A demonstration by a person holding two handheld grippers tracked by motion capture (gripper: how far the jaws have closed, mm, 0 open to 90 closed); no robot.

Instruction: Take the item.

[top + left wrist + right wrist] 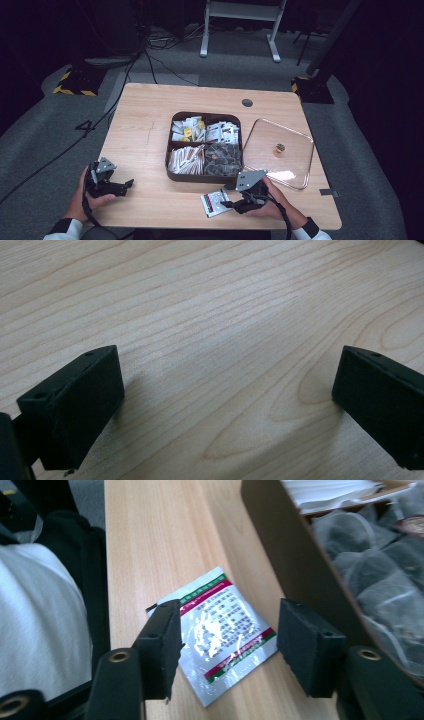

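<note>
A silvery sachet [214, 202] with red and green bands lies flat on the wooden table [145, 125], just in front of the dark brown compartment box [170, 150]. My right gripper [226, 202] hovers over its right edge. In the right gripper view the sachet [225, 630] lies on the wood between the spread jaws of the right gripper [230, 635], and neither pad touches it. My left gripper [129, 185] rests at the table's front left. In its own view the left gripper [225, 395] stands wide open over bare wood.
The box holds several kinds of sachets and mesh tea bags [380, 570]; its wall [290, 555] rises right beside my right jaw. A clear glass lid [295, 160] with a small knob [279, 148] lies right of the box. A white sleeve [35, 620] borders the table's near edge.
</note>
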